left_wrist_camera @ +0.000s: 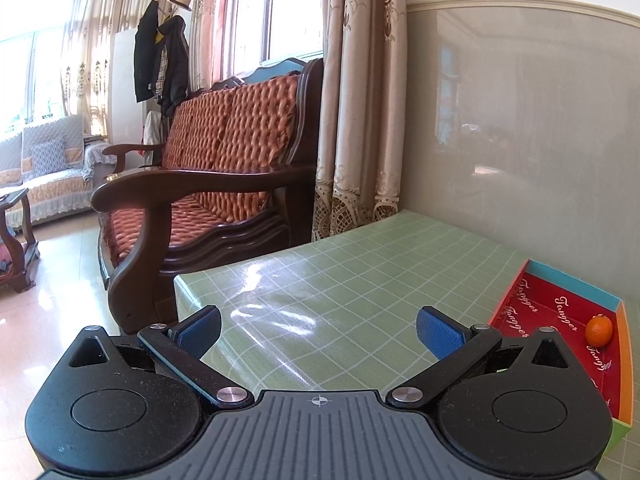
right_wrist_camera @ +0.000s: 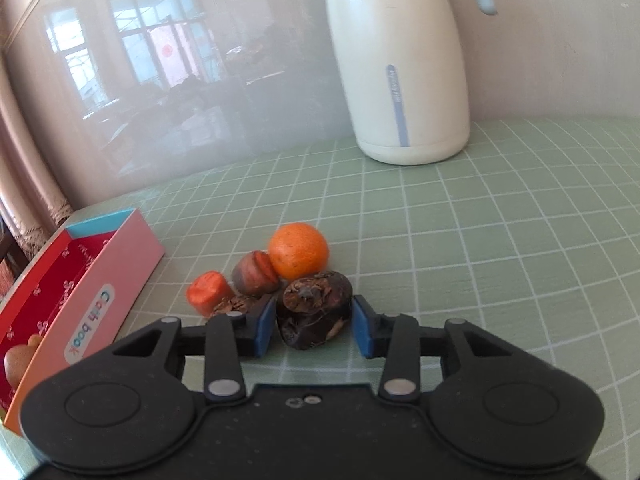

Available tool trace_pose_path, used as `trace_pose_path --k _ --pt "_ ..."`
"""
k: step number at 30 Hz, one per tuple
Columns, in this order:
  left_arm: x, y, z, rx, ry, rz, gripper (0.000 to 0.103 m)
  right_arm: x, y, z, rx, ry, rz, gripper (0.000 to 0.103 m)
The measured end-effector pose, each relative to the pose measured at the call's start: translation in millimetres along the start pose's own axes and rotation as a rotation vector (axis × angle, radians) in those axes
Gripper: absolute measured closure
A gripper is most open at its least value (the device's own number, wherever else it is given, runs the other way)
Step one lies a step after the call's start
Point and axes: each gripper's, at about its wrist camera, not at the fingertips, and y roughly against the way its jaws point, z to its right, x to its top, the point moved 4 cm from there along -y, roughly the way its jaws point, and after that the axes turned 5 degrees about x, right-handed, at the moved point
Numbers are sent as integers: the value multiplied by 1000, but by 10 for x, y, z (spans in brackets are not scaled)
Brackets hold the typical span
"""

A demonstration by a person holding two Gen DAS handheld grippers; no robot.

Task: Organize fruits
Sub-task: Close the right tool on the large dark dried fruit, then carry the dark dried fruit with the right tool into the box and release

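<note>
The right gripper (right_wrist_camera: 314, 322) has its jaws pinching a dark brown, rough-skinned round fruit (right_wrist_camera: 315, 309); the lumpy skin could slip loose. The left gripper (left_wrist_camera: 319, 334) is spread, empty.

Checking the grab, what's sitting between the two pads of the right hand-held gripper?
A dark brown water chestnut, flanked by the blue pads of the right hand-held gripper, shown in the right wrist view.

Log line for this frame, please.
right gripper: shut on dark water chestnut | left gripper: open, idle | box: one orange
</note>
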Motion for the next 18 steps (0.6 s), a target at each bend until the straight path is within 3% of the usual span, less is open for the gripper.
trace_pose_path --k 5,9,18 --pt "7 -4 0 1 -4 5 0 20 125 -142 4 51 54 69" --pt "12 -26 -45 6 15 -4 0 48 195 -250 16 100 72 83" --pt "7 -46 -61 6 23 -8 0 21 59 -202 10 65 30 72"
